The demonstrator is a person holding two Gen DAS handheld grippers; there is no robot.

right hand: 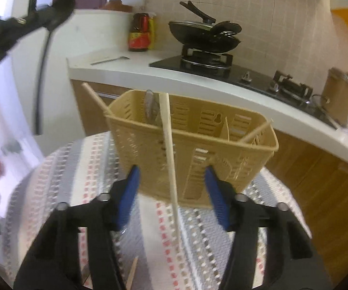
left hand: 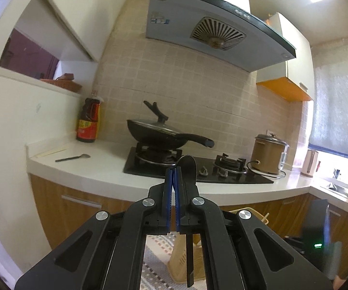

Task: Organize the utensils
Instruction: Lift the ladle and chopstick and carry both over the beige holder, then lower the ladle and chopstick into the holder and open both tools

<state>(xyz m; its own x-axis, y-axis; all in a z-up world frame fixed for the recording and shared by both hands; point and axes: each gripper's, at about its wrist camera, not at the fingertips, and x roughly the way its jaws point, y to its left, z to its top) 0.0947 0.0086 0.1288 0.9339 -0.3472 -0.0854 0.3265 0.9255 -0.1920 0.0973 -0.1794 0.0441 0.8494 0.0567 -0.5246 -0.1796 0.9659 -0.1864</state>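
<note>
The tan slotted plastic utensil basket point(right hand: 193, 145) stands upright on a striped woven cloth point(right hand: 77, 169), just ahead of the right gripper point(right hand: 172, 193), whose blue pads point(right hand: 130, 193) stand apart, gripping nothing. A pale wooden chopstick point(right hand: 170, 157) leans against the basket's front, passing between those open pads without touching them. More chopsticks poke from the basket's compartments. The left gripper point(left hand: 174, 181) is clamped on a black spoon point(left hand: 189, 166), its bowl upward, above the basket.
</note>
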